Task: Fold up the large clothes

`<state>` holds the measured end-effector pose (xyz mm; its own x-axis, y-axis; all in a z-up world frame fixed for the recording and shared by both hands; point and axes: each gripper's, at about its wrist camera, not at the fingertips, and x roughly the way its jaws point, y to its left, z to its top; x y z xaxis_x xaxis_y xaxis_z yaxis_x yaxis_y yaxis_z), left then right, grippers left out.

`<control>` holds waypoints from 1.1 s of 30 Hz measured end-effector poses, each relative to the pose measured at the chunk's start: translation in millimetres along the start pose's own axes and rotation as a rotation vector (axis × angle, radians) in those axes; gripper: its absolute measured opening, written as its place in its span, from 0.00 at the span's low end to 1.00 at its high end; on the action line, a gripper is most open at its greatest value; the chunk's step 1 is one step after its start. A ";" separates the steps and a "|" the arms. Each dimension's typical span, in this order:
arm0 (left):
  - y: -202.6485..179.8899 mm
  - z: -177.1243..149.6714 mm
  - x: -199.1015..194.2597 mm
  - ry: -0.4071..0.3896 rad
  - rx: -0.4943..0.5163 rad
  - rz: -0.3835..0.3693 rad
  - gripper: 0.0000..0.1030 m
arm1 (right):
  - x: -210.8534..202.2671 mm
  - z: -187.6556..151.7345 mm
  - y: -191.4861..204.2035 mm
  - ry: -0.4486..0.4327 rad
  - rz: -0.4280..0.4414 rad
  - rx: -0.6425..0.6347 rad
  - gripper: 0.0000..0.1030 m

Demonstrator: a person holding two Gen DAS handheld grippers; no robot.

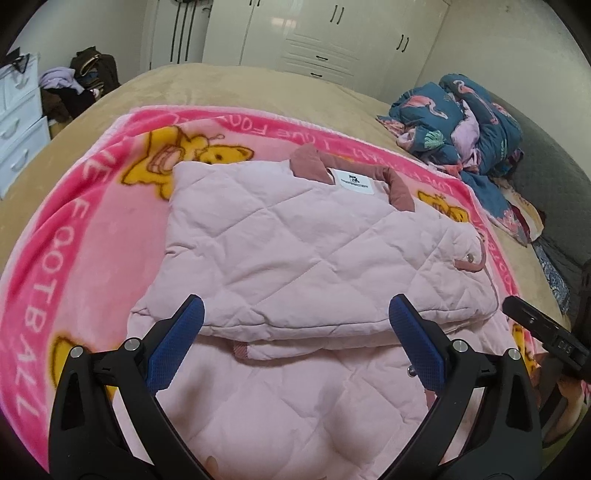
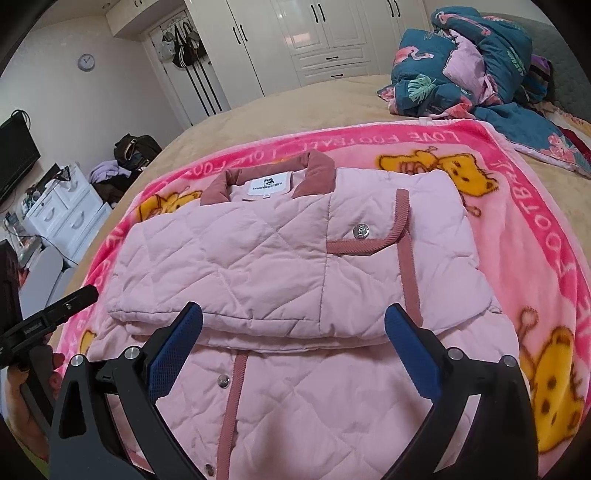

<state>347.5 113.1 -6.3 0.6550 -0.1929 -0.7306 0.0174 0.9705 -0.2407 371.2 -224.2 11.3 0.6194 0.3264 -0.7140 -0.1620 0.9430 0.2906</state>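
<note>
A pale pink quilted jacket [image 1: 295, 236] [image 2: 280, 258] with a dusty-rose collar lies on a pink cartoon blanket [image 1: 92, 236] [image 2: 524, 236] spread over the bed. Its lower part is folded up over the body, and the fold edge runs across just ahead of both grippers. My left gripper [image 1: 295, 314] hovers open above the jacket's near part with nothing between its blue pads. My right gripper [image 2: 293, 317] stands open the same way over the front placket and snaps. The right gripper's black tip [image 1: 535, 325] shows at the left view's right edge, and the left gripper's tip [image 2: 62, 306] at the right view's left edge.
A crumpled teal flamingo quilt [image 1: 476, 125] [image 2: 465, 62] is heaped at the far right of the bed. White wardrobes [image 2: 325, 33] line the back wall. A white drawer unit [image 2: 62, 218] and a pile of dark clothes [image 1: 85, 81] stand left of the bed.
</note>
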 end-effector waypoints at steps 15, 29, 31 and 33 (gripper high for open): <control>-44.1 -12.1 -42.4 -0.058 0.096 0.000 0.91 | -53.5 -13.0 -4.9 -0.057 0.035 0.014 0.96; -61.2 -24.5 -84.6 -0.138 0.118 -0.003 0.91 | -111.5 -27.7 -18.7 -0.134 0.001 -0.006 0.96; -67.8 -29.3 -90.5 -0.144 0.133 -0.004 0.91 | -120.0 -30.7 -22.4 -0.146 -0.003 -0.003 0.96; -74.6 -34.7 -98.8 -0.160 0.154 0.001 0.91 | -127.6 -33.7 -26.3 -0.154 -0.008 0.003 0.96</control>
<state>255.2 54.6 61.7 0.7661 -0.1781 -0.6176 0.1235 0.9837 -0.1305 270.6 -288.5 73.3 0.7309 0.3051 -0.6105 -0.1548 0.9453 0.2871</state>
